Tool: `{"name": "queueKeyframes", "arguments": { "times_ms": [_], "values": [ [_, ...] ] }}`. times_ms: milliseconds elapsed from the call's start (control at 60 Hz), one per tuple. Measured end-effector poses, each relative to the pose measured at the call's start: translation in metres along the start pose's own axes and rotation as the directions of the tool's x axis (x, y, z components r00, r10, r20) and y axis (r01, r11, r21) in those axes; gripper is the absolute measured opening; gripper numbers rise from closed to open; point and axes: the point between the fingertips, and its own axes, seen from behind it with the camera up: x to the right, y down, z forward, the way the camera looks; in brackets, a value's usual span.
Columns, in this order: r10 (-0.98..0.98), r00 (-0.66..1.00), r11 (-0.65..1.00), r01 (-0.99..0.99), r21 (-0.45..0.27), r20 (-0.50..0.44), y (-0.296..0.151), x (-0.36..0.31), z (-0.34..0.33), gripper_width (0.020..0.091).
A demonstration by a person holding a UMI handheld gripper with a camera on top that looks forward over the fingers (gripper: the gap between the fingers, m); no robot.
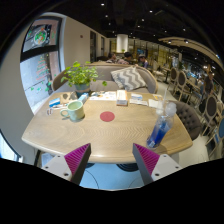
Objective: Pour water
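Gripper (111, 160) open, empty, held back from table (100, 135); bottle (160, 128) near right, mug (73, 110) far left, both within reach for pouring.

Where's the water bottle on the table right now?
In the gripper view, the water bottle stands on the wooden table, beyond the right finger, right of the red coaster. The open gripper holds nothing.

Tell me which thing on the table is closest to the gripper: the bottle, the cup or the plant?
The clear water bottle. It stands at the table's near edge, just beyond the open gripper. The pale green cup sits farther back, and the plant farthest.
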Motion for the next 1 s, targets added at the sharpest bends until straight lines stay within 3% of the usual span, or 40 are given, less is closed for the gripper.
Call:
{"name": "queueKeyframes", "arguments": {
  "times_ms": [267, 533, 650, 750, 1000],
  "values": [
    [0.052, 0.997, 0.997, -0.049, 0.058, -0.062, 0.016, 0.139, 0.052, 0.0857],
    [0.105, 0.993, 0.988, -0.098, 0.116, -0.06, 0.0, 0.199, 0.126, 0.0838],
    [0.11, 0.993, 0.985, -0.101, 0.141, -0.051, -0.005, 0.205, 0.154, 0.0701],
    [0.08, 0.995, 0.983, -0.069, 0.172, -0.055, -0.012, 0.204, 0.167, 0.0515],
    [0.055, 0.995, 0.978, -0.037, 0.203, -0.082, -0.017, 0.204, 0.171, 0.0372]
  ]
}}
